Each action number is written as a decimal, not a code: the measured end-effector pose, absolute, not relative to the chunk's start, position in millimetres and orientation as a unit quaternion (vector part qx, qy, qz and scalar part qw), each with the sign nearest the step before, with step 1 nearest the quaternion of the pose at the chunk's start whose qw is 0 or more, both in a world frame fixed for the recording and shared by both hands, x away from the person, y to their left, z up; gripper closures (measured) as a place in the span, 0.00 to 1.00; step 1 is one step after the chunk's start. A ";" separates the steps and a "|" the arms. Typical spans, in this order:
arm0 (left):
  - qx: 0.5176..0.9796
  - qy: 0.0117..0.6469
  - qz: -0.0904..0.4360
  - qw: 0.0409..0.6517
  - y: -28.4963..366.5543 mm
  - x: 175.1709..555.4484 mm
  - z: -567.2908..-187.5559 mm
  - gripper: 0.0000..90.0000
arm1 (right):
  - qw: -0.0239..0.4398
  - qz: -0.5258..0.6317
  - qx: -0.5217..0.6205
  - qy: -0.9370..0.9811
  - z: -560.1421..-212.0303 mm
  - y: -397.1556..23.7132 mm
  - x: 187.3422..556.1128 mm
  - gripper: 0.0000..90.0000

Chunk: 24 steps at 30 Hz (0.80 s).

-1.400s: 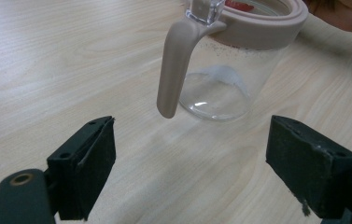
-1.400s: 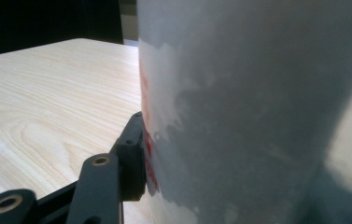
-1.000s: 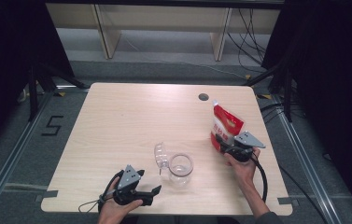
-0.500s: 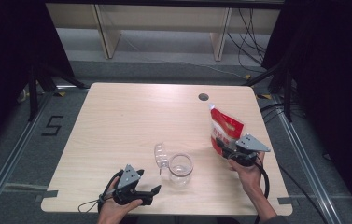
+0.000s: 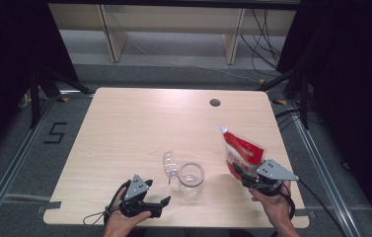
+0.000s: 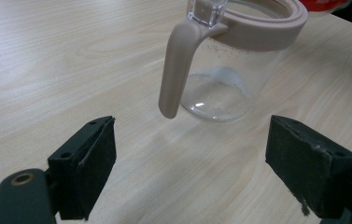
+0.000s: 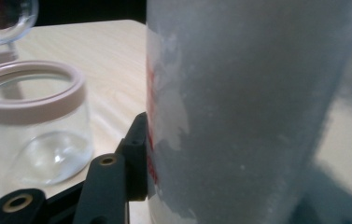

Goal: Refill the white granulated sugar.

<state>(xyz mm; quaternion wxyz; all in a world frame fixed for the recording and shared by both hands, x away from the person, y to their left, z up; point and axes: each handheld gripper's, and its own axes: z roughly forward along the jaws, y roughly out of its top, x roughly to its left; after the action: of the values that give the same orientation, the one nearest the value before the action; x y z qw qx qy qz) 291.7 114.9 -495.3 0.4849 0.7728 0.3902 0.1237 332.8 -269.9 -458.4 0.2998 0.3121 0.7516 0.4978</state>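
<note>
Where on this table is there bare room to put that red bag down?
The table's whole far half, from the round cable hole leftward, lies bare, as does its left side. The near middle is crowded: glass jar, open lid, left gripper, and right gripper holding the red pouch.

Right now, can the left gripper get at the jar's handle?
Probably yes. The left gripper is open, its jaws wide apart and aimed at the jar. The handle hangs just ahead on its near side, with bare table between them.
</note>
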 end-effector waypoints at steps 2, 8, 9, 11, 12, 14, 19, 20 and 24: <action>0.774 0.391 0.118 0.484 115.8 290.9 -495.9 0.18 | 0.296 0.494 0.306 0.758 -457.7 -270.7 324.8 0.58; 0.773 0.385 0.120 0.490 113.1 290.5 -496.4 0.18 | 0.305 0.475 0.287 0.774 -456.8 -274.5 307.0 0.58; 0.770 0.390 0.115 0.491 112.6 290.5 -495.9 0.18 | 0.306 0.471 0.285 0.777 -456.6 -275.3 304.2 0.58; 0.771 0.391 0.121 0.487 113.8 291.2 -495.9 0.18 | 0.317 0.459 0.272 0.784 -455.4 -277.8 299.2 0.58; 0.771 0.389 0.121 0.490 114.6 291.5 -495.9 0.18 | 0.321 0.455 0.268 0.786 -455.4 -278.1 297.0 0.58; 0.766 0.399 0.118 0.491 115.3 291.1 -495.6 0.18 | 0.326 0.448 0.267 0.788 -455.5 -278.4 292.5 0.58; 0.759 0.406 0.094 0.500 114.1 290.5 -496.5 0.18 | 0.327 0.441 0.262 0.794 -456.6 -279.9 286.5 0.58; 0.761 0.404 0.104 0.496 115.2 291.4 -495.9 0.18 | 0.328 0.440 0.262 0.794 -457.2 -279.7 285.3 0.58; 0.763 0.402 0.105 0.496 116.1 292.4 -496.3 0.18 | 0.332 0.425 0.252 0.804 -458.1 -281.0 281.5 0.58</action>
<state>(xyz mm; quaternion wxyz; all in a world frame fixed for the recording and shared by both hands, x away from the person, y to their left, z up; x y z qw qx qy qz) 292.4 116.1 -496.3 0.4959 0.7626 0.4017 0.1054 281.5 -281.0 -458.1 0.3319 0.2519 0.8035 0.4252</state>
